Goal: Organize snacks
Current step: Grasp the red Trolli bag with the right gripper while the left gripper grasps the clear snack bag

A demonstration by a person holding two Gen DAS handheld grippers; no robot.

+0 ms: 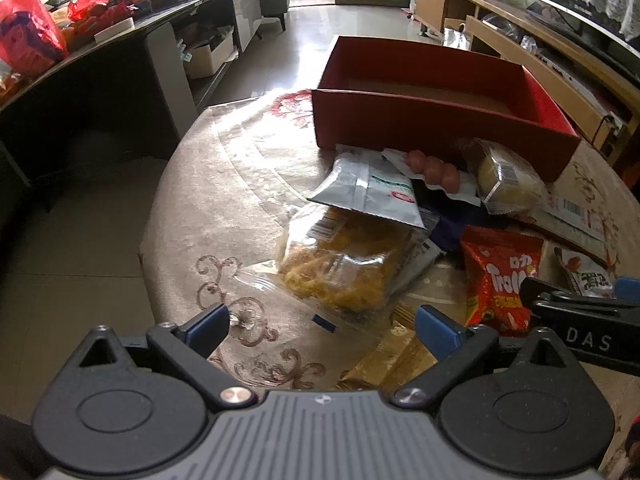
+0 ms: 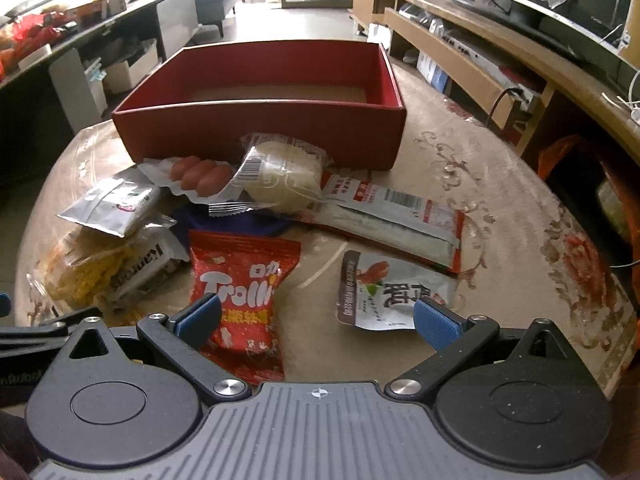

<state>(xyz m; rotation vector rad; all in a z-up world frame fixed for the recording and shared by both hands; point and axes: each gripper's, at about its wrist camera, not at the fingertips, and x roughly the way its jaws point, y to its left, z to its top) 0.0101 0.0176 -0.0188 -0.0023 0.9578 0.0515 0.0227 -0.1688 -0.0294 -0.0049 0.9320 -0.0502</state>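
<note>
Between the spread-open right hand-held gripper (image 2: 316, 320) fingers lies the red Trolli packet (image 2: 240, 288).

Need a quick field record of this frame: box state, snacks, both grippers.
box: red box on table, open top, no snacks visible inside
snacks: all on the table in front of the box
nearest right gripper: red Trolli bag, white pouch
nearest left gripper: clear bag of yellow snacks
against box front: sausage pack, pale bun pack
left gripper: jaws open, holding nothing
right gripper: jaws open, holding nothing
</note>
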